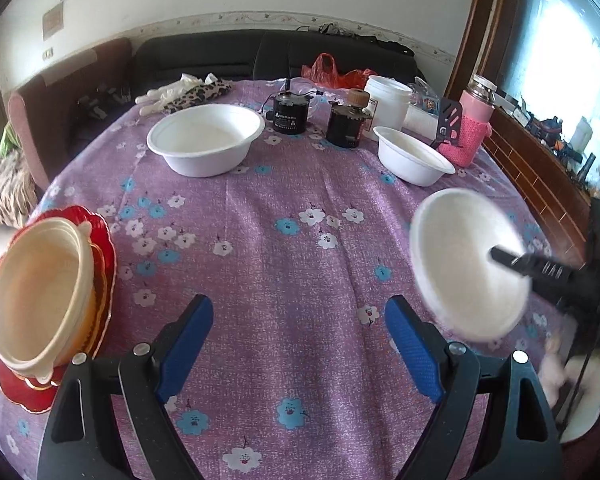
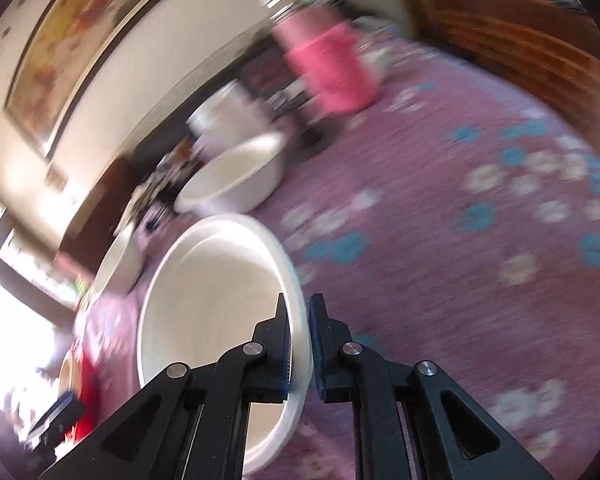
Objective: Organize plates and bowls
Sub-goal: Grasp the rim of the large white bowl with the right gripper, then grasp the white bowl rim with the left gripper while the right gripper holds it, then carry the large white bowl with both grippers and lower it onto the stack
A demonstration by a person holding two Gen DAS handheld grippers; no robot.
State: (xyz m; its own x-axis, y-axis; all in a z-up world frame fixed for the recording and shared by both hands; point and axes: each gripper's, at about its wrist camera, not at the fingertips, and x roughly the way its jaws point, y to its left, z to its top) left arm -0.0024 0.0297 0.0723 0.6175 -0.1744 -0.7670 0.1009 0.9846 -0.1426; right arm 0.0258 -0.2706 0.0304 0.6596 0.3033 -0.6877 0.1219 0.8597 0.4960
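Over a purple floral tablecloth [image 1: 300, 240], the right gripper [image 2: 299, 340] pinches a white bowl [image 2: 220, 320]; the left gripper [image 1: 300, 344] gapes empty, sofa [image 1: 220, 56] at top.

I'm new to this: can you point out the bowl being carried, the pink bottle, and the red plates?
Held white bowl [image 2: 220, 312]: right wrist view, inner wall.
Pink bottle [image 1: 474, 120]: left wrist view, knitted sleeve.
Red plates [image 1: 105, 236]: left wrist view, scalloped rim.

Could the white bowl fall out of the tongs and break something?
It might. The right tongs pinch only the thin rim of the white bowl, which hangs tilted on its side above the tablecloth, so it could slip out. The right view is blurred, which suggests fast movement and makes slipping likelier. The swinging bowl could also bump the small bowl or the pink flask nearby. The left tongs are open and empty, so nothing would catch it.
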